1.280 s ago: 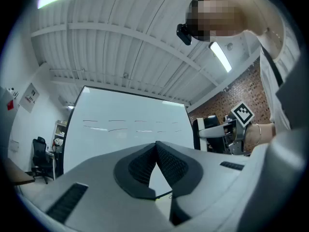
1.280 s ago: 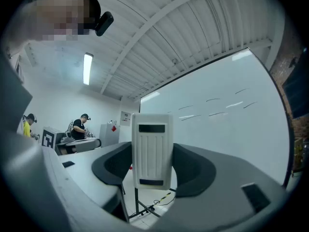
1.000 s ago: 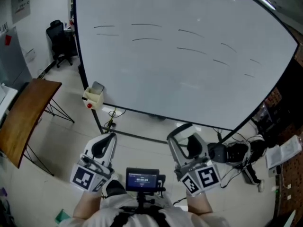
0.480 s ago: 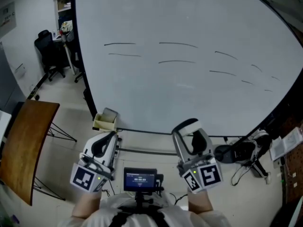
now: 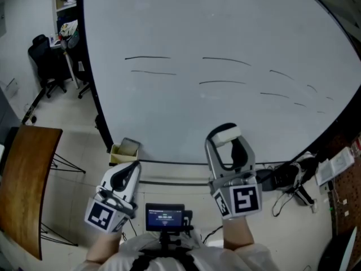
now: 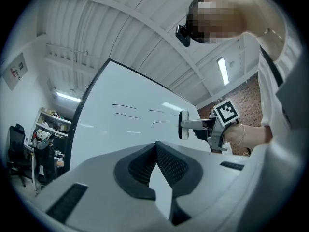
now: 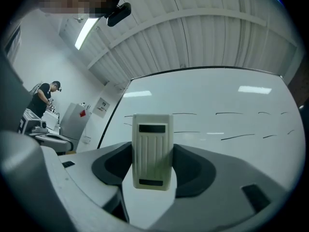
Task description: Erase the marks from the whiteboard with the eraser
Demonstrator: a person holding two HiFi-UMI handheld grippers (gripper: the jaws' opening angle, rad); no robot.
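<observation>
Your right gripper clamps the cream eraser upright between its jaws | eraser sits near the whiteboard bottom edge, well below the dark marks | your left gripper has its jaws pressed together on nothing, low by the bottom-left corner

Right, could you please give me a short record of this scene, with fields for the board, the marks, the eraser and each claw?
board: whiteboard, upright in front of the person
marks: short dark lines in two rough rows across the board
eraser: pale ribbed block, held at the tips of the right claw
right claw: shut on the eraser, pointed at the lower part of the board
left claw: shut, nothing in it, held lower
eraser touching board: cannot tell; it seems short of it
</observation>
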